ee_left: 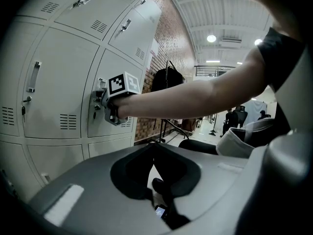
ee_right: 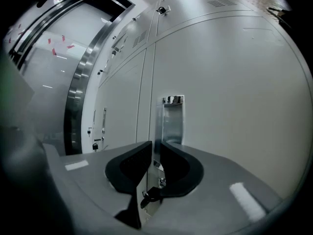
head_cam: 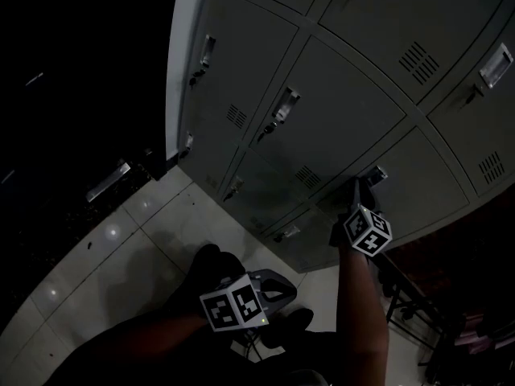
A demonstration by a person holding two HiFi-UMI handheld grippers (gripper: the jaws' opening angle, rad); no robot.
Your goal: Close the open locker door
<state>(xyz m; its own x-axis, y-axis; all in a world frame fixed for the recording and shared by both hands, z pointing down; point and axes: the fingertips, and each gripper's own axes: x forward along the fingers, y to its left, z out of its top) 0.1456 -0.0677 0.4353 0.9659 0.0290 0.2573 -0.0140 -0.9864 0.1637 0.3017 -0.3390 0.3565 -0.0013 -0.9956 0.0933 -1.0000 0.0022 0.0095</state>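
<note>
The locker door (head_cam: 418,185) is a grey metal panel in the lower row, with a recessed metal handle (ee_right: 172,120) near its left edge. My right gripper (head_cam: 360,193) is pressed up to that handle. In the right gripper view my right gripper (ee_right: 155,145) has its black pads nearly together, pinching the thin edge of the door (ee_right: 225,106) beside the handle. The left gripper view shows the right gripper (ee_left: 106,107) against the door (ee_left: 122,65), which looks almost flush with its neighbours. My left gripper (head_cam: 282,288) hangs low over the floor; in its own view the left gripper (ee_left: 154,148) is shut and empty.
The bank of grey lockers (head_cam: 338,95) fills the wall, and several other doors carry handles and keys (head_cam: 273,123). Pale floor tiles (head_cam: 121,248) lie below. A black rack (head_cam: 410,304) stands to the right. A brick wall (ee_left: 171,38) and distant people (ee_left: 239,116) show down the hall.
</note>
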